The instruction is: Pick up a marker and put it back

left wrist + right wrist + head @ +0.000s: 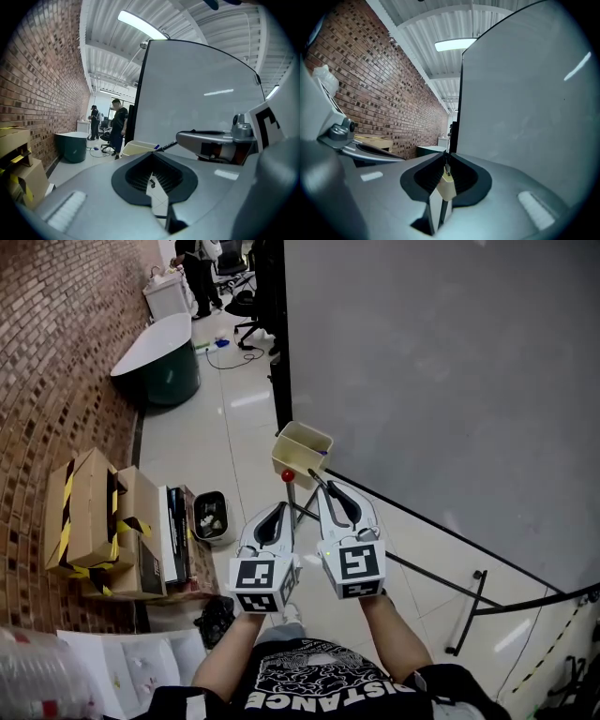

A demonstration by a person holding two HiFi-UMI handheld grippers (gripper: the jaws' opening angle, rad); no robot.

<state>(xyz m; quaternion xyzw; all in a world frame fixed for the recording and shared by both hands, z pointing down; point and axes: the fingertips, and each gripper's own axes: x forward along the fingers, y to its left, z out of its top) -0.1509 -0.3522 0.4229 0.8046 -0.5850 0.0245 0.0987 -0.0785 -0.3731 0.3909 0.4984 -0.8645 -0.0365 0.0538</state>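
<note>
My right gripper (pixel 317 480) is shut on a thin black marker (pixel 168 146), which pokes out past its tips toward a beige tray (pixel 302 440) fixed at the corner of the whiteboard (pixel 441 381). In the right gripper view the marker (pixel 446 168) shows as a dark sliver between the jaws, with the tray (pixel 448 187) below. A blue marker end (pixel 157 146) sticks out of the tray (pixel 136 148). My left gripper (pixel 279 508) hangs beside the right one, shut with nothing in it (pixel 152 158).
A red knob (pixel 288 475) sits just under the tray. Black whiteboard stand legs (pixel 469 601) cross the tiled floor at right. Cardboard boxes (pixel 94 521) and a small black bin (pixel 211 517) line the brick wall. A dark round table (pixel 161 357) and people (pixel 199 268) are farther off.
</note>
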